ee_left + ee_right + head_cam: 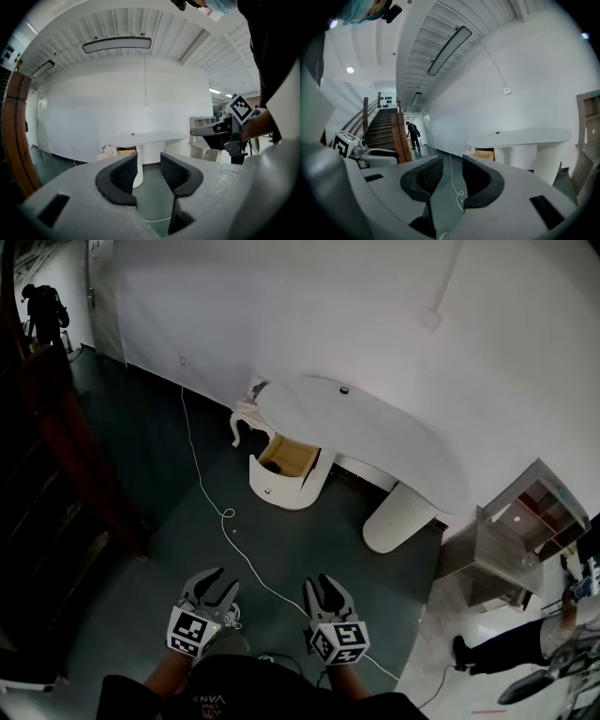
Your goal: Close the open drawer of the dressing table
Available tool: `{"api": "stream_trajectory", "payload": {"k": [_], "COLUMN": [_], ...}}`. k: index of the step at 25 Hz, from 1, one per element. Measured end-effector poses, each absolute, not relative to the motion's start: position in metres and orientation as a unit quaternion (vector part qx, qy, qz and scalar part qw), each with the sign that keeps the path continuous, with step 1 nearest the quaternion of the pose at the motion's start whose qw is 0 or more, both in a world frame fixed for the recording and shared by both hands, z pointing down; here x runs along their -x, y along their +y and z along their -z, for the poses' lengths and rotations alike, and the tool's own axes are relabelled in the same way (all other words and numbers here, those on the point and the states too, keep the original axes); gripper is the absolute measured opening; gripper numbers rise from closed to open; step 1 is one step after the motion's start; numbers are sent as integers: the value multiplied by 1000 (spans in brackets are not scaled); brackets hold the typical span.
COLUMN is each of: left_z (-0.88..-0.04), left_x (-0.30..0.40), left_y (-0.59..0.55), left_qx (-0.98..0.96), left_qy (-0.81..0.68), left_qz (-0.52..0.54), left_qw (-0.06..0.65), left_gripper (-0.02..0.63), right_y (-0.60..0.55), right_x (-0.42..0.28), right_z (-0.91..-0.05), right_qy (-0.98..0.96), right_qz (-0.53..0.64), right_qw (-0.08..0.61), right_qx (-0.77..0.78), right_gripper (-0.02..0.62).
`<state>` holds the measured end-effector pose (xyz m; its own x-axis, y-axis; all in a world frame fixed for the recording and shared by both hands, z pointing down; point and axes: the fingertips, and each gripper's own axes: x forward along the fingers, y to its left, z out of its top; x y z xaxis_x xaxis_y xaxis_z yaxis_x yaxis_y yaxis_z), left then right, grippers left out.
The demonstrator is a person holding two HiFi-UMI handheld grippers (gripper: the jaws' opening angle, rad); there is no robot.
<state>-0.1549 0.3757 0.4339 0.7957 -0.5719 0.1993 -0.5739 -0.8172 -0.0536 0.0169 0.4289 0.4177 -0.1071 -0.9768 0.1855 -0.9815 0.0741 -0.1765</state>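
Task status: not begun; the drawer (286, 479) stands pulled out and untouched; by my reckoning you have the whole approach and the push still to do.
Left gripper (214, 576): jaws apart, nothing between them; right gripper (325, 583): likewise parted and empty.
Drawer, location: well ahead of both your grippers, roughly on the line between them, under the left end of the dressing table (375, 427).
Drawer, appearance: rounded white front; tan interior exposed.
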Motion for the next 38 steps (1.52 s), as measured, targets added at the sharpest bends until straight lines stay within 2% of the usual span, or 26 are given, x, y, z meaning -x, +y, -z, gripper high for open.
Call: {"api": "stream_trajectory", "payload": {"k": [12,26,38], "left_z": [-447,-462,-486], "left_x": [142,148,109], "left_y": [255,147,89], "left_qx": [-960,-966,-958], "left_qy": [-252,-214,-241], "left_qz": [-120,-142,-151], "left_qw": [3,10,33], "left_gripper": [170,172,172], "right_y": [322,226,162], "right_x": [-26,-24,-74], "right_z": [-422,-424,-439], "right_qy": [-698,-657,-667], "right_qz": [-140,-149,-159], "right_qw": [13,5,14], "right_qx": [-703,-739,-728], "right_gripper": [158,160,160]}}
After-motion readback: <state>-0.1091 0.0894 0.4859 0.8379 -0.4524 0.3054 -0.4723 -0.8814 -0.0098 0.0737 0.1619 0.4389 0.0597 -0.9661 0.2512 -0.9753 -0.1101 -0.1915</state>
